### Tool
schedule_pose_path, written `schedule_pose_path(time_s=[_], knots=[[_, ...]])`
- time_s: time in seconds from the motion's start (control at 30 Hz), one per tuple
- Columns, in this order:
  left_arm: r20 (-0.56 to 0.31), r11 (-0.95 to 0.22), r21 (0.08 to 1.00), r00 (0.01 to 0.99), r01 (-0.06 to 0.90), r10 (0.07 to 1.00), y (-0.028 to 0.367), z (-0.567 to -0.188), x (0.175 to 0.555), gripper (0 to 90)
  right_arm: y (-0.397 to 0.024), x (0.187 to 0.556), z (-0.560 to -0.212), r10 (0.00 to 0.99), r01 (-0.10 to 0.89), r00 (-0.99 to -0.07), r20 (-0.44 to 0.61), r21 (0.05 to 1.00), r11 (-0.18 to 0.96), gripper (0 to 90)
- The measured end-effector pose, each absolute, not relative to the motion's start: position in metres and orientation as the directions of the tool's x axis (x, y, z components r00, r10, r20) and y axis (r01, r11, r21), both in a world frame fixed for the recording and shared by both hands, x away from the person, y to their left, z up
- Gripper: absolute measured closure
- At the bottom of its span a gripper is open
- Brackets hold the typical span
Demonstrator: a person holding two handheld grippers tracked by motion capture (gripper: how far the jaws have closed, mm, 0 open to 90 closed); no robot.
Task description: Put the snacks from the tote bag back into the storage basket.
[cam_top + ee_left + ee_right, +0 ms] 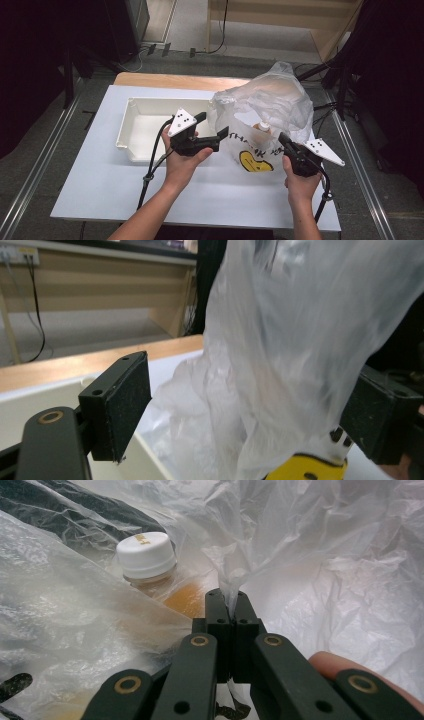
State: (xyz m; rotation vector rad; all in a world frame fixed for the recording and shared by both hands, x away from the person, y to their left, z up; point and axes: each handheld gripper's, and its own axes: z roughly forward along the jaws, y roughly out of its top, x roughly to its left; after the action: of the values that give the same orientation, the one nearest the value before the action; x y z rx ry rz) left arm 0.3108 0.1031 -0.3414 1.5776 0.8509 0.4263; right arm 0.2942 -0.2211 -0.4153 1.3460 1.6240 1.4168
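A translucent plastic bag (pixel 270 97) with a yellow smiley print stands on the white table (pixel 100 175), right of centre. Inside it lies a bottle (pixel 263 127) of orange-brown liquid with a white cap (pixel 146 555). My right gripper (pixel 281 136) is at the bag's right side, and in the right gripper view the right gripper (pixel 231 610) is shut on a pinched fold of the bag film (pixel 350 580). My left gripper (pixel 212 126) is held at the bag's left edge, jaws wide apart. In the left gripper view the bag (pixel 300 340) hangs loosely between the open pads (pixel 120 405), unpressed.
A white rectangular tray (pixel 131 125) sits left of the bag, just behind my left hand. A wooden tabletop strip (pixel 175 80) runs along the far edge. Metal rails flank the table, with cables and shelving on the floor beyond.
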Motion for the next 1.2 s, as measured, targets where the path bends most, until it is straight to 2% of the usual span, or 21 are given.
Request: schedule_pose_path(time_s=[0.1, 0.17, 0.2, 0.23, 0.33, 0.43, 0.57, 0.8, 0.83, 0.9, 1.03, 1.07, 1.13, 1.17, 1.2], knots=[[-0.190, 0.019, 0.968, 0.684, 0.249, 0.705, 0.102, -0.331, 0.308, 19.1, -0.219, 0.295, -0.417, 0.933, 0.305, -0.319, 0.166, 0.950, -0.064, 90.0], [-0.183, 0.031, 0.974, 0.699, 0.225, 0.691, 0.100, -0.326, 0.306, 26.1, -0.218, 0.295, -0.418, 0.935, 0.308, -0.320, 0.154, 0.950, -0.051, 90.0], [-0.180, 0.033, 0.976, 0.709, 0.215, 0.682, 0.099, -0.325, 0.305, 47.3, -0.218, 0.296, -0.419, 0.935, 0.311, -0.320, 0.155, 0.949, -0.051, 90.0], [-0.171, 0.027, 0.978, 0.714, 0.208, 0.679, 0.098, -0.325, 0.305, 47.3, -0.218, 0.296, -0.419, 0.935, 0.311, -0.320, 0.155, 0.949, -0.051, 90.0], [-0.166, -0.001, 0.974, 0.714, 0.228, 0.680, 0.094, -0.329, 0.306, 70.6, -0.220, 0.296, -0.421, 0.937, 0.313, -0.312, 0.159, 0.948, -0.057, 90.0], [-0.187, -0.028, 0.960, 0.712, 0.278, 0.677, 0.091, -0.339, 0.312, 82.9, -0.224, 0.298, -0.424, 0.938, 0.330, -0.297, 0.178, 0.941, -0.074, 90.0], [-0.215, -0.046, 0.943, 0.709, 0.329, 0.672, 0.088, -0.357, 0.317, 88.1, -0.229, 0.301, -0.430, 0.942, 0.349, -0.276, 0.191, 0.933, -0.087, 90.0], [-0.255, -0.078, 0.912, 0.704, 0.403, 0.663, 0.079, -0.388, 0.323, 89.7, -0.237, 0.305, -0.439, 0.947, 0.386, -0.233, 0.219, 0.915, -0.116, 89.1], [-0.259, -0.082, 0.908, 0.703, 0.412, 0.662, 0.077, -0.392, 0.324, 89.9, -0.238, 0.305, -0.439, 0.947, 0.380, -0.235, 0.219, 0.917, -0.118, 85.2], [-0.263, -0.093, 0.901, 0.702, 0.424, 0.662, 0.073, -0.397, 0.324, 90.0, -0.240, 0.302, -0.437, 0.942, 0.350, -0.247, 0.226, 0.928, -0.131, 70.2], [-0.266, -0.104, 0.895, 0.705, 0.434, 0.657, 0.067, -0.403, 0.324, 90.0, -0.239, 0.293, -0.422, 0.945, 0.264, -0.260, 0.196, 0.956, -0.126, 51.0], [-0.267, -0.106, 0.894, 0.706, 0.436, 0.656, 0.066, -0.404, 0.323, 90.0, -0.238, 0.287, -0.413, 0.946, 0.235, -0.255, 0.200, 0.962, -0.140, 43.0], [-0.263, -0.112, 0.893, 0.707, 0.436, 0.656, 0.064, -0.405, 0.323, 90.0, -0.238, 0.286, -0.410, 0.946, 0.223, -0.257, 0.199, 0.964, -0.142, 40.1], [-0.263, -0.114, 0.892, 0.708, 0.437, 0.656, 0.063, -0.406, 0.323, 90.0, -0.235, 0.281, -0.400, 0.945, 0.187, -0.266, 0.192, 0.972, -0.145, 33.6], [-0.263, -0.117, 0.890, 0.707, 0.440, 0.656, 0.063, -0.406, 0.323, 90.0, -0.234, 0.279, -0.395, 0.943, 0.168, -0.277, 0.186, 0.975, -0.143, 30.8]])
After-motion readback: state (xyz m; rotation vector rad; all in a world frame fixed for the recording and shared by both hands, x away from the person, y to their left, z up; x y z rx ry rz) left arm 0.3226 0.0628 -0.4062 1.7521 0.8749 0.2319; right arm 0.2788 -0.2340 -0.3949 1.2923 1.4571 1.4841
